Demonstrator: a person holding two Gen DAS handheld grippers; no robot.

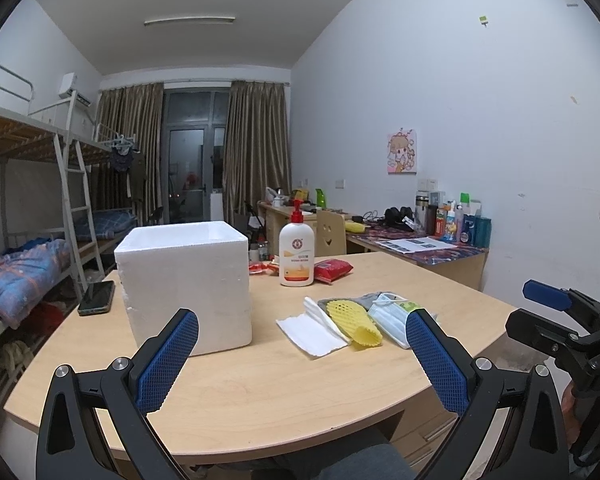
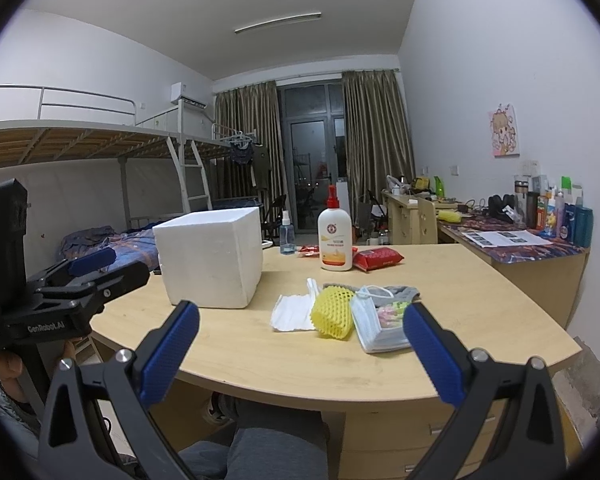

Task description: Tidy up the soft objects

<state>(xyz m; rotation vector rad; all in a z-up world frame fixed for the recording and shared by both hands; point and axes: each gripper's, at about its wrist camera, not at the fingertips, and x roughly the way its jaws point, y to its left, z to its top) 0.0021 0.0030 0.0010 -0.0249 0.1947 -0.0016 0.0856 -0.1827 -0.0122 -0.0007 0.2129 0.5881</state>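
Observation:
A white foam box (image 1: 188, 280) (image 2: 210, 258) stands on the wooden table (image 1: 260, 392) (image 2: 300, 364). To its right lies a row of soft items: a white foam sheet (image 1: 312, 330) (image 2: 294, 314), a yellow foam net (image 1: 354, 322) (image 2: 334, 312), a blue face mask (image 1: 390, 316) (image 2: 374, 328) and a grey cloth (image 1: 370, 299) (image 2: 404, 292). My left gripper (image 1: 302, 360) is open and empty above the table's near edge. My right gripper (image 2: 300, 354) is open and empty, in front of the soft items.
A lotion pump bottle (image 1: 296, 252) (image 2: 334, 240), a red packet (image 1: 332, 270) (image 2: 380, 258) and a small spray bottle (image 2: 287, 236) stand at the table's back. A phone (image 1: 97, 298) lies left of the box. A bunk bed (image 1: 40, 200) is left, a cluttered desk (image 1: 420, 240) right.

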